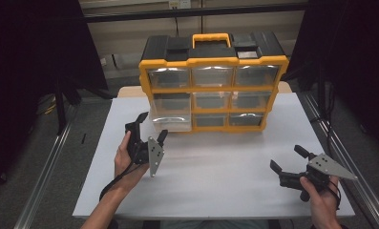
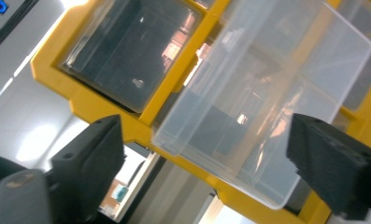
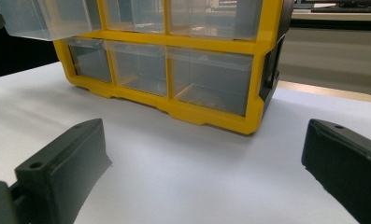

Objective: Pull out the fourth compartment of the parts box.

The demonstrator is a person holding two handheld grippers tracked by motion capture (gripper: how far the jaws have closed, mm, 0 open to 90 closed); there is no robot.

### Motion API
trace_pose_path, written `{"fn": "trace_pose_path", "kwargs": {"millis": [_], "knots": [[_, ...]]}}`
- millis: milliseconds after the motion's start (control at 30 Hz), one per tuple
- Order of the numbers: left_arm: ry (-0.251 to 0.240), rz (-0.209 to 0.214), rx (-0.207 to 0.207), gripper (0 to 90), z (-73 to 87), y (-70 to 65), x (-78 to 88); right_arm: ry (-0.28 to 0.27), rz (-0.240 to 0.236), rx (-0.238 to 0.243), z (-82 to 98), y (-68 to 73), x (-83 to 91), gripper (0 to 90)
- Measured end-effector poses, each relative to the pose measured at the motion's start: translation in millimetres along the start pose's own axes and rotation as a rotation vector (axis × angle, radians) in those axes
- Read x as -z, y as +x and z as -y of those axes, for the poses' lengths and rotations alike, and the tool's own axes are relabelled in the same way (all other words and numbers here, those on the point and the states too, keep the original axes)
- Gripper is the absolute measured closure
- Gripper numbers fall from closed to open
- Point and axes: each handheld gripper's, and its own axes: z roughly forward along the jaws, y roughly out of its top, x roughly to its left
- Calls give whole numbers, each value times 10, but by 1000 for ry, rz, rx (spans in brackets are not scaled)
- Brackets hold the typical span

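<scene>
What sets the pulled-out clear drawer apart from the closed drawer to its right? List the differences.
The pulled-out drawer, in the middle row's left column, sticks out past the yellow frame; the closed middle drawer sits flush inside it. The pulled-out drawer looks brighter and its side walls show; the closed drawer shows just its darker front. The left gripper is open near the pulled-out drawer, not the closed one. Both are clear plastic and look empty.

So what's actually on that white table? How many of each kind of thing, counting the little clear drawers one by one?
Yellow and black organiser cabinet: 1
Clear drawers in it: 9, with the middle-left drawer pulled partly out
Handheld grippers: 2, the left gripper by that drawer and the right gripper low over the table, both open
Total: 12
</scene>
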Motion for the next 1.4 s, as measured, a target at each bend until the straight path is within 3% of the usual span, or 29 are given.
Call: {"fn": "trace_pose_path", "kwargs": {"millis": [100,167,233,267,333,367,400,433,467,500,533,600,633,733,767,800,833,867,900,967,1000,1033,1067,1100,1200,1233,1300,1333,1400], "knots": [[9,-7,39,74,1,27,-3,-1,4,-1,3,5,-8,2],[36,12,132,55,17,56,-12,1,1,-1,2,8,-12,2],[49,22,177,55,33,62,-17,0,-1,1,2,7,-13,2],[49,22,177,54,33,62,-17,0,-1,1,3,5,-12,2],[46,51,253,54,54,84,-25,3,1,-3,5,0,-11,2],[46,51,253,52,54,84,-25,3,1,-3,5,0,-11,2],[42,71,323,48,71,102,-34,5,0,-5,6,-1,-18,2],[47,74,358,44,81,111,-39,5,-5,-5,6,0,-19,2],[47,74,358,37,81,111,-39,6,-3,-6,4,4,-20,2],[67,85,407,25,106,126,-55,5,-1,0,4,5,-22,2],[67,85,407,19,106,126,-55,5,-1,0,4,5,-22,2],[77,102,454,19,141,123,-66,7,-1,0,4,8,-25,2],[85,110,449,20,150,130,-63,7,-1,2,5,7,-26,2],[88,122,524,19,167,124,-62,6,-1,2,4,5,-21,2],[88,122,524,19,167,124,-62,6,-1,2,4,5,-21,2],[88,127,589,19,183,131,-64,3,1,2,3,8,-18,2],[88,127,589,19,183,131,-64,3,1,2,4,8,-18,2],[97,133,641,19,212,150,-63,4,1,1,4,8,-18,2],[97,133,641,19,212,150,-63,4,1,1,4,8,-18,2],[116,150,704,20,268,163,-59,7,0,2,4,5,-20,2],[116,150,704,19,268,163,-59,8,-1,3,6,5,-22,2],[138,179,755,20,307,164,-71,9,-2,0,7,7,-25,2],[138,179,755,22,307,164,-71,9,-2,0,7,7,-25,2],[134,182,815,22,340,158,-79,9,-2,0,7,7,-26,2],[153,161,855,44,391,165,-72,10,-5,1,6,9,-27,2],[156,172,914,42,437,181,-60,5,-2,4,3,8,-24,2],[148,150,916,44,456,174,-40,5,0,2,4,7,-20,2],[147,165,902,42,465,179,-37,8,-2,1,4,6,-17,2],[139,176,916,33,474,162,-35,6,0,2,4,7,-20,2]]}}
